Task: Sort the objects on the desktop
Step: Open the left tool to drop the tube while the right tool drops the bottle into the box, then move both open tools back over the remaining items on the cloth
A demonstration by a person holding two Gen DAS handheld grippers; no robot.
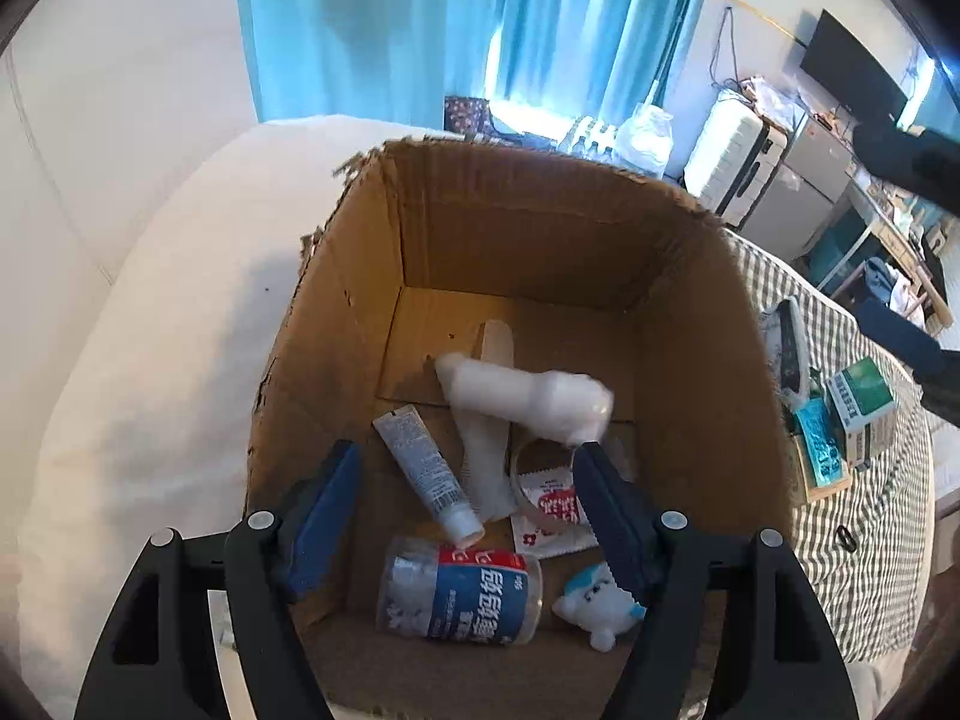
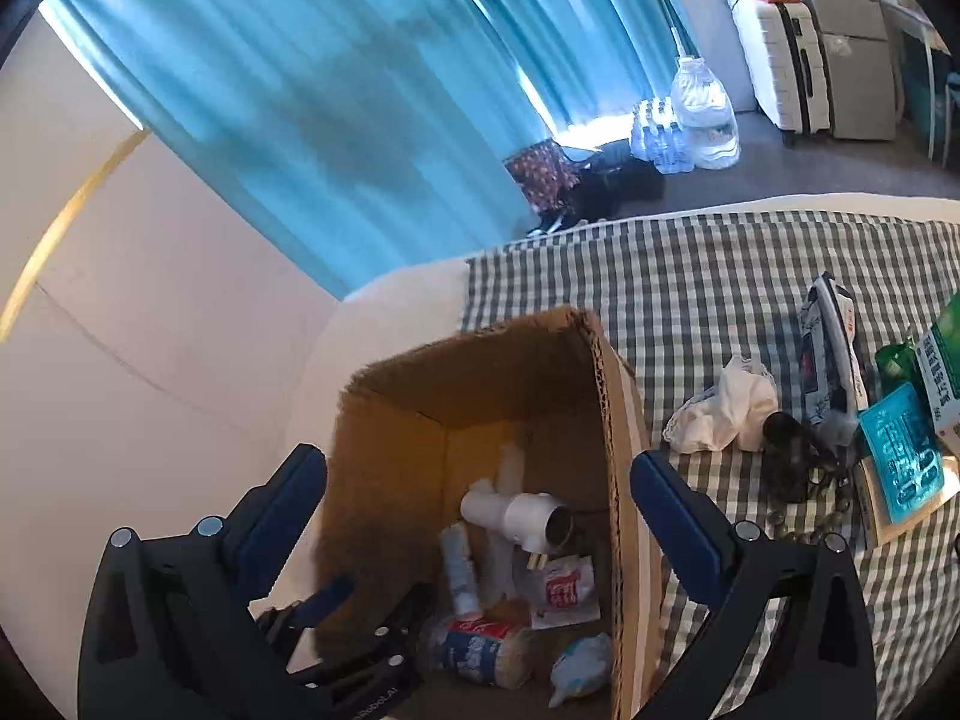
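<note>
Left wrist view shows the left claw (image 1: 468,510) spread wide and empty above the open cardboard box (image 1: 420,240). Below it lie a white pipe fitting (image 1: 522,396), blurred in this view, a tube (image 1: 426,474), a clear jar (image 1: 459,597) and a small toy (image 1: 597,603). The right claw (image 2: 480,498) also gapes empty beside the box's right wall. Still unsorted on the checked cloth (image 2: 690,300) are a crumpled white bag (image 2: 726,408), probably light and soft, best pinched at a bunched fold, and a teal packet (image 2: 903,462), likely stiff, best taken by an edge. Cloth between box and clutter leaves room.
</note>
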